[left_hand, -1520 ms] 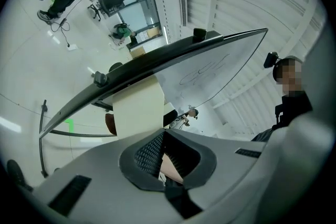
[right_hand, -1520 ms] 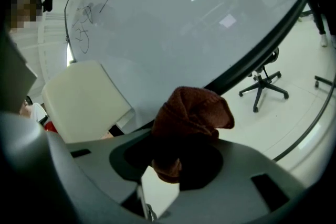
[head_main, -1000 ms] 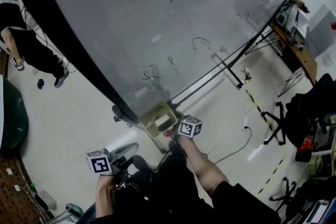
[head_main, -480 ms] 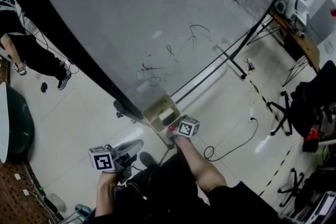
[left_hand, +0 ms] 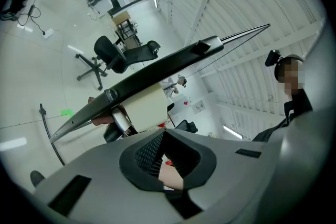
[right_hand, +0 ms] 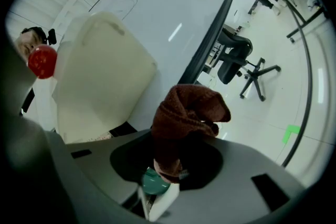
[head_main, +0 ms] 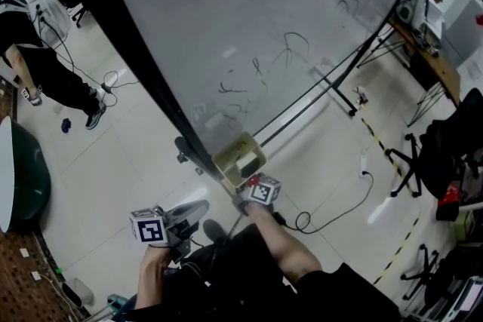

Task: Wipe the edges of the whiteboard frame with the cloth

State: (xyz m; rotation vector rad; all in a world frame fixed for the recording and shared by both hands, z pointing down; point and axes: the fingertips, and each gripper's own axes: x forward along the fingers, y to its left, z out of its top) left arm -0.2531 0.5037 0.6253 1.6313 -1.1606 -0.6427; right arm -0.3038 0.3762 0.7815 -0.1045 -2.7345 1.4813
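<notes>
Clamps a bunched brown cloth (right_hand: pixel 185 113) in the right tool (right_hand: pixel 167 166), jaws closed on its lower end. Holds the cloth up near the dark frame (right_hand: pixel 212 39) that edges the whiteboard (right_hand: pixel 157 2); can't tell if touching. Sits just beside a beige tray (right_hand: pixel 100 76) hung at the board's lower corner, by a small red ball (right_hand: pixel 42 60). Shows the left tool (head_main: pixel 192 210) lower, apart from the frame, jaws together, nothing between. Shows an office chair (right_hand: pixel 236 55) on the pale floor (right_hand: pixel 294 86) beyond.
</notes>
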